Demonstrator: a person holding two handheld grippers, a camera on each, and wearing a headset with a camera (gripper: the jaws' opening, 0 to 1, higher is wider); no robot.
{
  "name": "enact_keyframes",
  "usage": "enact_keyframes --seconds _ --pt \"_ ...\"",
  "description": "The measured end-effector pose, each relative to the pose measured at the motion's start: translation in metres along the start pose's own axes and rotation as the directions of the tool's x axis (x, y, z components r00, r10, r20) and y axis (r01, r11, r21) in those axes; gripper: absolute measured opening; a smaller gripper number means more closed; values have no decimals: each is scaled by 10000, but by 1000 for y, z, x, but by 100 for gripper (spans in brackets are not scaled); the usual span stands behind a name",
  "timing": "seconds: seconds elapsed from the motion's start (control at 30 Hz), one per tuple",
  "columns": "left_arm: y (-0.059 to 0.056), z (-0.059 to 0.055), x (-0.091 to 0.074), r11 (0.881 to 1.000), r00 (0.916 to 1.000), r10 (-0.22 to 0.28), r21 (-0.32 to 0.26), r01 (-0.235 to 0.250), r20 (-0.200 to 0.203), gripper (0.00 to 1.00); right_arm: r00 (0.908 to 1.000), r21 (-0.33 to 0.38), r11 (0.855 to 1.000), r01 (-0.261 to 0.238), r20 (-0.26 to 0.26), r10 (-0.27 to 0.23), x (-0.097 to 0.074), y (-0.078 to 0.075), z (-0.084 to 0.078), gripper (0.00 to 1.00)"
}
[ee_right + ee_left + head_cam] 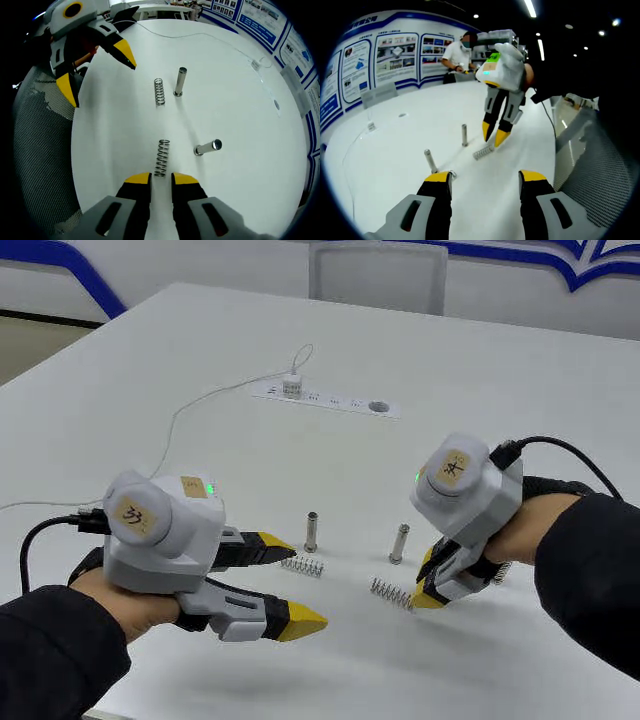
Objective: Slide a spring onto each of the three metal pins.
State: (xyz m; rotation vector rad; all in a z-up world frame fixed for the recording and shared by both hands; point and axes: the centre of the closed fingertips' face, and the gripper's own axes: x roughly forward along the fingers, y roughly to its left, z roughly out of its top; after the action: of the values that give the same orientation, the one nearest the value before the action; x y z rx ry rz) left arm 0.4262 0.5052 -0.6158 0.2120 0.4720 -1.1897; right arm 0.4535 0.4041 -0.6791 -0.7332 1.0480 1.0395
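Two springs are seen lying flat on the white table [470, 350]. The near spring [161, 156] is found in the lower middle of the right gripper view. Its closest end is placed just at the gap between the yellow tips of the right gripper [161, 178]. Those jaws are held narrow, with a small gap left, and the near spring is not seen to be pinched. The far spring [159, 91] is seen higher up in that view, just beside the first pin [179, 81]. The second pin [207, 147] is seen right of the middle. Both pins are bare.

The left gripper [485, 176] is seen at the bottom of the left gripper view. Its jaws are held wide apart and nothing is held in them.

The springs are judged to be very light and thin. They can be bent if they are squeezed hard. They can also be flicked away on the smooth table. The near spring is best taken across its coils, close to one end. The other end is then left free to be slid over a pin top. A soft squeeze is called for. The pins are hard and stiff, but may be tipped if bumped.
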Motion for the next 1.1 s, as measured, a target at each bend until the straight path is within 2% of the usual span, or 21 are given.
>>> enact_keyframes --seconds 0.57,0.77,1.1 --pt "-2 -3 2 10000 9999 -78 -26 77 -109 54 9997 1 10000 -5 -232 5 14 0 -5 12" --pt "-4 -3 3 9999 9998 -152 61 152 -148 54 9997 -4 10000 36 -243 -36 10 0 -3 12" --pt "-14 -5 8 9982 9982 -470 356 483 -375 52 9999 -402 9990 -171 -24 170 -6 16 11 11"
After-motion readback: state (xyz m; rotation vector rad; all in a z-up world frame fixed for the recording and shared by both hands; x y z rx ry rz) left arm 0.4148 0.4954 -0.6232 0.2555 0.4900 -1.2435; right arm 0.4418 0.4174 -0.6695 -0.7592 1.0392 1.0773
